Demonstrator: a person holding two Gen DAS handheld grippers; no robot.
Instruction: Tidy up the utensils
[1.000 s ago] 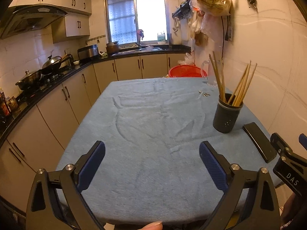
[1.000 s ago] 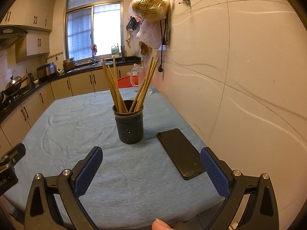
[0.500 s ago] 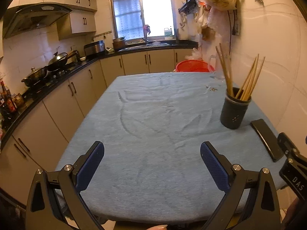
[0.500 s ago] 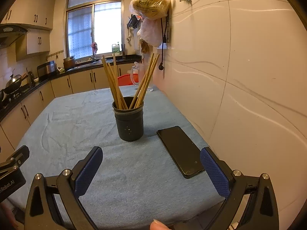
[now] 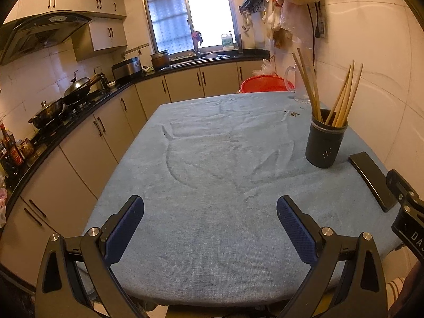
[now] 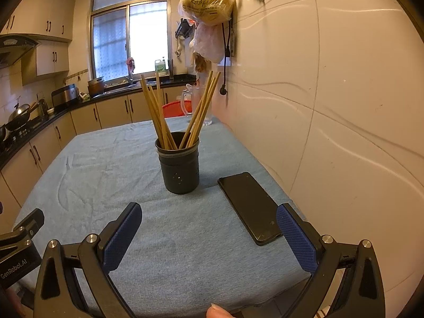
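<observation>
Jaws of left gripper [image 5: 210,224] and right gripper [image 6: 209,224] spread, empty. Chopsticks [image 6: 161,114] in holder [image 6: 179,171] near table's right edge: light, stiff, slippery; pinch mid-shaft.

chopsticks [image 6: 159,114]: pale wood | holder [image 6: 179,169]: matt dark | tablecloth [image 6: 106,175]: blue cloth

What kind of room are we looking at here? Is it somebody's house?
Most likely a home kitchen. A wok sits on the stove under a range hood, cabinets run below a window, and the cloth-covered table holds a dark cup of chopsticks.
</observation>
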